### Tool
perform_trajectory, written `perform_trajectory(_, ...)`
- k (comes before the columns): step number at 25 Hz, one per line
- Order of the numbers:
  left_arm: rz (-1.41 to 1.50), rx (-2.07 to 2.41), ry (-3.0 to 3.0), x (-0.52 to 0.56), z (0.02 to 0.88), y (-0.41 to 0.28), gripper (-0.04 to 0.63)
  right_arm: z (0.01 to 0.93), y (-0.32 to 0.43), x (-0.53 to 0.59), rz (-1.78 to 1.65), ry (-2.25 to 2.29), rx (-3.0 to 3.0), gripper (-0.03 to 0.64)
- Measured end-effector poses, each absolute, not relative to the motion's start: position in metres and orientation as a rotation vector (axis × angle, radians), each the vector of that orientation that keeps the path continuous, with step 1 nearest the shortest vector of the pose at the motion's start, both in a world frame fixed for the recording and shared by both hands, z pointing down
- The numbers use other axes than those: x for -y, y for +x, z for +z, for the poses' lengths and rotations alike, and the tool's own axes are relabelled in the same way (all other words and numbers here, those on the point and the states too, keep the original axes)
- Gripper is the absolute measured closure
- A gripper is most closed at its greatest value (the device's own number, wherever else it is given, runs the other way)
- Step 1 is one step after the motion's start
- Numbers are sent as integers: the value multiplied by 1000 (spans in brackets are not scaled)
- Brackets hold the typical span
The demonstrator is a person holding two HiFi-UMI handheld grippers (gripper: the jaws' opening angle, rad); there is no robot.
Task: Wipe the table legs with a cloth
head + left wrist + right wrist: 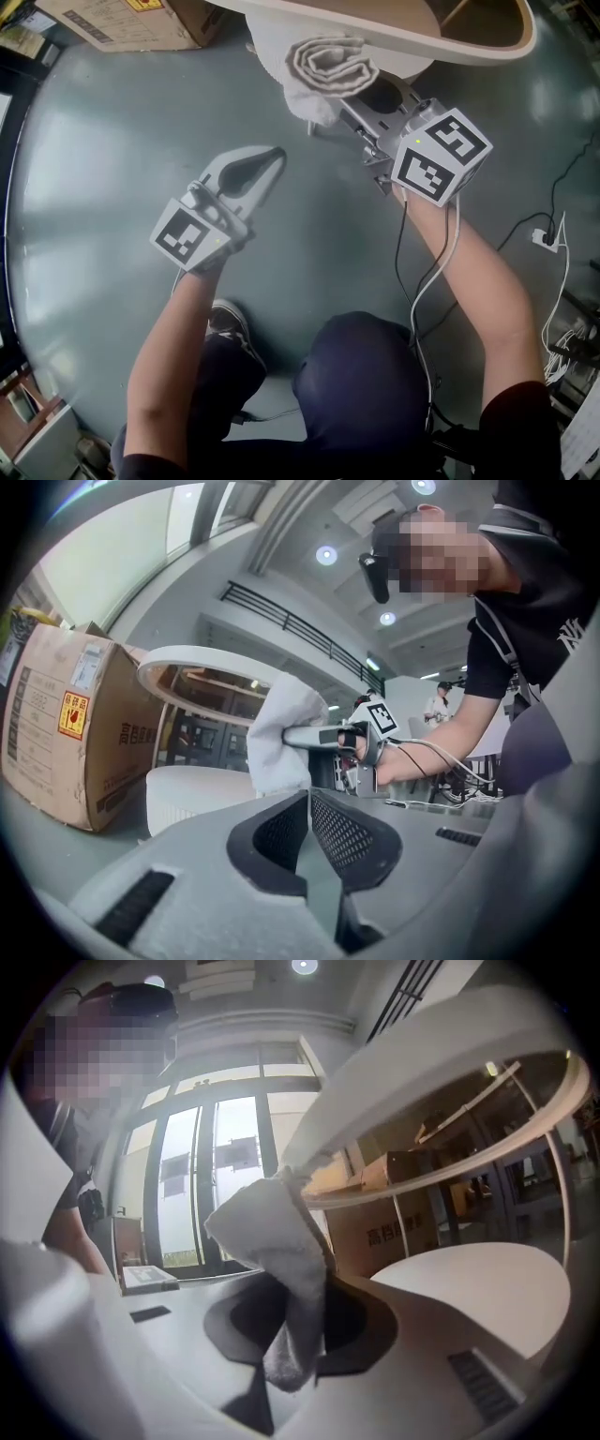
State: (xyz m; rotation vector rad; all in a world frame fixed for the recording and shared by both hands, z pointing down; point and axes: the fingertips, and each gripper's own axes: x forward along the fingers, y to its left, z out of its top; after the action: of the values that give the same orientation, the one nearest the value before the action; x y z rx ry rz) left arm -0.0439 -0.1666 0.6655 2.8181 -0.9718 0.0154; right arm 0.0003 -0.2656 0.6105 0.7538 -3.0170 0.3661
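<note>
The right gripper (pixel 349 111) clamps the white cloth (pixel 328 66) — bunched, its length rising from the jaws toward the table (pixel 487 52) rim. The left gripper (pixel 274 157) is closed and empty. The cardboard box (pixel 122 21) labels are unreadable.

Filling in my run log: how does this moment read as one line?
left gripper: shut, empty | right gripper: shut on cloth | cloth: bunched at rim of table | wiping contact: cannot tell
</note>
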Motion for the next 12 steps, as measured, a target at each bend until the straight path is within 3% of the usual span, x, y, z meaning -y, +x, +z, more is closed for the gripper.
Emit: perform_trajectory(12,48,976,2806,160,681,-58,586,764,15,277,623,841,2790,548)
